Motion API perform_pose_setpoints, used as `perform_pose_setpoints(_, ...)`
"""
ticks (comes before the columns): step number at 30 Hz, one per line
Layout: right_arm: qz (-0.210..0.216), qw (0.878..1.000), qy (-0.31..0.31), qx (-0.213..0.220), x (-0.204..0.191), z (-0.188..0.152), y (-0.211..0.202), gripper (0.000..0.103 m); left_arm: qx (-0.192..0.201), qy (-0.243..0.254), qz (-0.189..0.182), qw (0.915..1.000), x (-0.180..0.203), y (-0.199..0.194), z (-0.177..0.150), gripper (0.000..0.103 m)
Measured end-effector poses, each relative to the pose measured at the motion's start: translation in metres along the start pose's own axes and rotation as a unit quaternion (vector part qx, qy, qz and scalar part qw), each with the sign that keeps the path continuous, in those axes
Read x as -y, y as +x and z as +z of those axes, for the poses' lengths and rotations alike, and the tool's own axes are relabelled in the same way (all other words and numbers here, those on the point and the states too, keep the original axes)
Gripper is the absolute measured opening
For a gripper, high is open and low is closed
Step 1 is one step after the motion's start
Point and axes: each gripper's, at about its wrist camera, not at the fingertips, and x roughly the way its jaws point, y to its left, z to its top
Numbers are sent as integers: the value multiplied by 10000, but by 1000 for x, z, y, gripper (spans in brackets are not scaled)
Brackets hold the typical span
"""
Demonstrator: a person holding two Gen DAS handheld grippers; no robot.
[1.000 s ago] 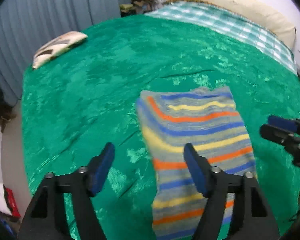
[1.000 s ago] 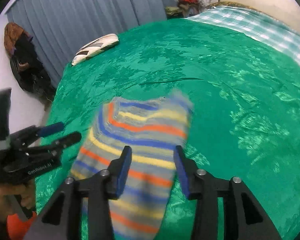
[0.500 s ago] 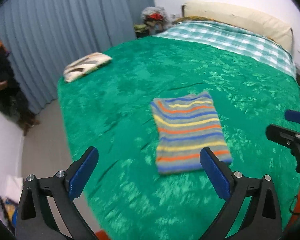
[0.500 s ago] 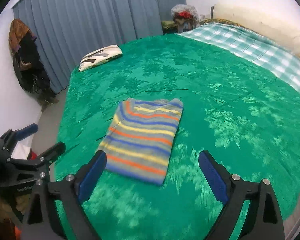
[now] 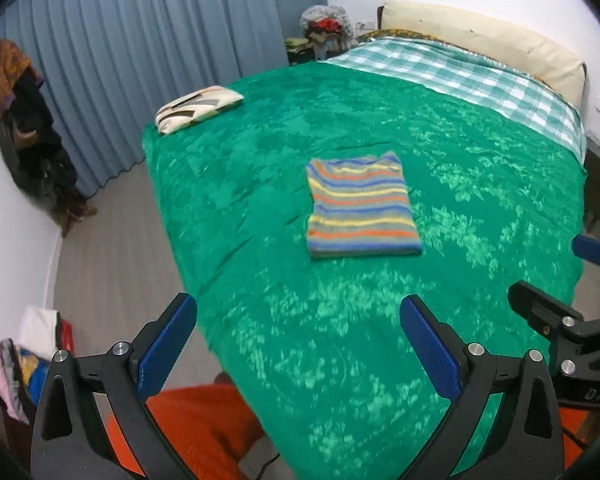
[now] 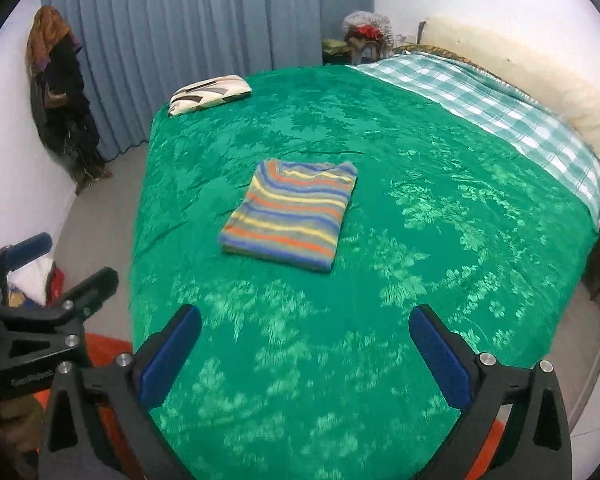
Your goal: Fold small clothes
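The striped sweater (image 5: 362,208) lies folded into a neat rectangle mid-frame on the green bedspread (image 5: 480,152), apparently finished, while the left gripper (image 5: 298,340) and right gripper (image 6: 306,354), jaws having just been opening, stand wide and empty

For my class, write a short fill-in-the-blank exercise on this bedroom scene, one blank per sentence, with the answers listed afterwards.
1. The folded striped garment lies on a bedspread coloured ____.
2. Both the left claw and the right claw have jaws that are ____, with nothing between them.
3. Near the bedspread's far corner, by the blue-grey ____, lies a small patterned pillow.
4. At the head of the bed, the cloth has a ____ pattern.

Missing words: green; open; curtain; checked
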Motion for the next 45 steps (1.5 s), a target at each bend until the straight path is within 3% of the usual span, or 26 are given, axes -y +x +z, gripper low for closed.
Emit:
perform_pose_setpoints(6,-147,9999,-77,32,-13,-14,-28,103,-123,-66,92,9999,-4,-14,-11,102)
perform_pose_setpoints(13,-140,9998,-32,-101,-22,-22,-38,102,-293,-179,-163,9993,-15,-21,-17,102)
perform_pose_setpoints(25,-241,9995,-164,-87,-36,-18,-53,102,-398,-362,-276,9982,-24,-36,-15,102)
perform_pose_setpoints(31,-376,9992,-118,-84,-34,-16,-58,102,-442,-320,-224,9983,-21,-37,-13,102)
perform_pose_setpoints(35,-545,9984,-111,-50,-31,-15,-59,102,-425,-273,14,9987,-18,-34,-13,103)
perform_pose_setpoints(45,-657,9978,-97,-48,-31,-13,-58,102,-516,-274,71,9983,-18,-27,-13,102)
